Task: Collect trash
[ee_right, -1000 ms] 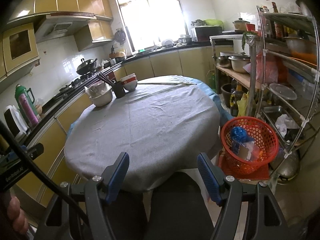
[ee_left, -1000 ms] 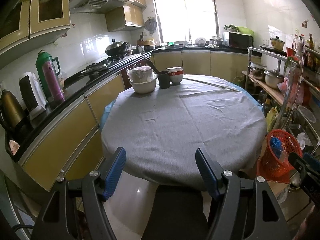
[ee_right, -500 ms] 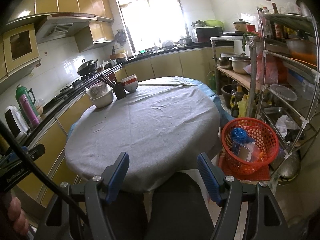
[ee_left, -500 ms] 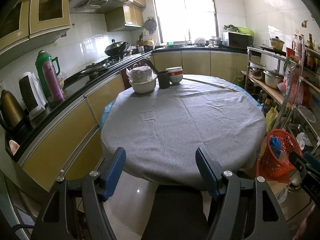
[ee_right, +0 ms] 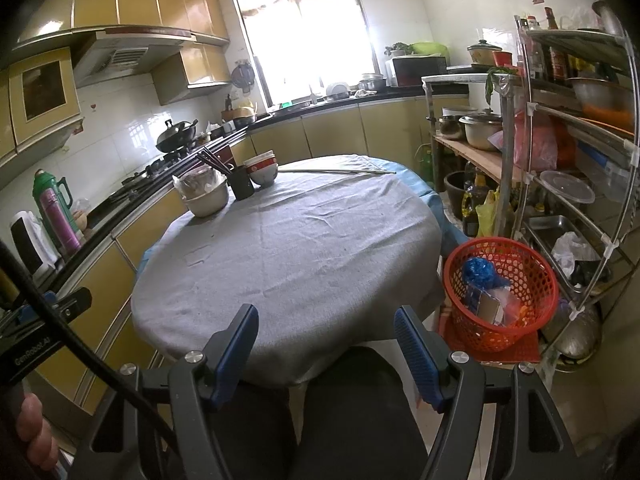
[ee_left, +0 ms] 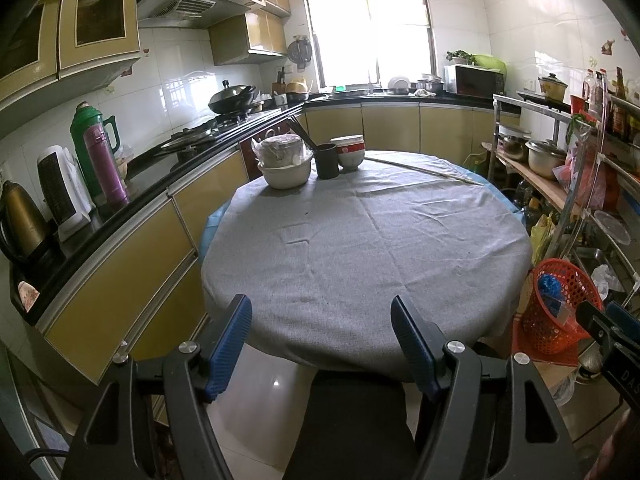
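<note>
A round table with a grey cloth (ee_left: pixel 380 240) fills the middle of both views, also in the right wrist view (ee_right: pixel 304 256). A red mesh basket (ee_right: pixel 500 300) stands on the floor to its right and holds blue and other trash (ee_right: pixel 482 272); it also shows in the left wrist view (ee_left: pixel 560 304). My left gripper (ee_left: pixel 322 340) is open and empty, held before the table's near edge. My right gripper (ee_right: pixel 326 340) is open and empty, also at the near edge, left of the basket.
Stacked bowls (ee_left: pixel 286 160), a dark cup with chopsticks (ee_left: pixel 326 160) and a long thin stick (ee_left: pixel 424 170) lie at the table's far side. A counter with flasks (ee_left: pixel 100 156) runs along the left. A metal rack (ee_right: pixel 568 184) stands right. A black chair (ee_left: pixel 352 420) is below.
</note>
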